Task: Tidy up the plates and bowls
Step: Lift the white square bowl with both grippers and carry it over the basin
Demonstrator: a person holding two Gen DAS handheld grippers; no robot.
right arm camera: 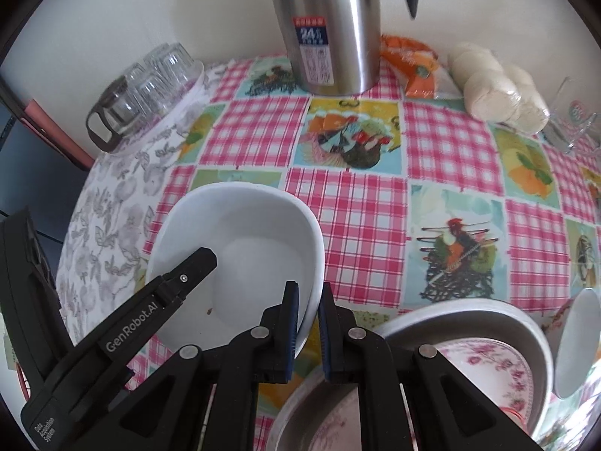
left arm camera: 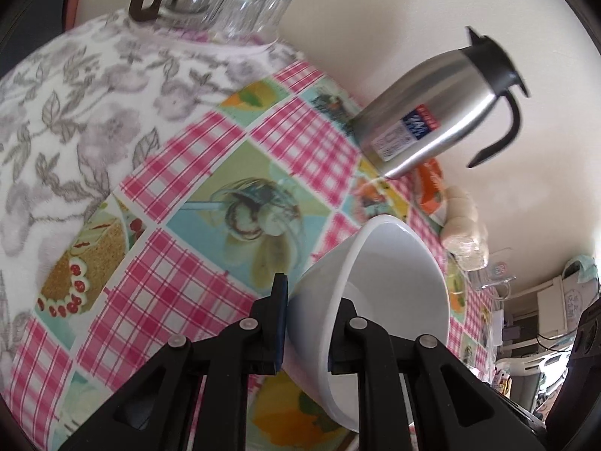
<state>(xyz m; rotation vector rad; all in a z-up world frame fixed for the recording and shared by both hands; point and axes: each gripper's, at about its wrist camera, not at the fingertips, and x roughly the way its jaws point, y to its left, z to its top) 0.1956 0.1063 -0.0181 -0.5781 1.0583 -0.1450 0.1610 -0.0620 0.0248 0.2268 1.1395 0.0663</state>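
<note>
Checked tablecloth under white bowl (base hidden), both tongs clamping its rim.

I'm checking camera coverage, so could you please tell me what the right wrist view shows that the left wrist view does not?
Only the right wrist view shows the pink-flowered plates in metal pans and the left gripper reaching into the bowl.

Only the left wrist view shows the cluttered room beyond the table.

Both show the white ceramic bowl, each gripper shut on its rim, the steel thermos jug, the upturned glasses and the checked tablecloth.

Bright, even daylight — soft shadows, heavy fisheye warp w/ dark corners, slight blur.
</note>
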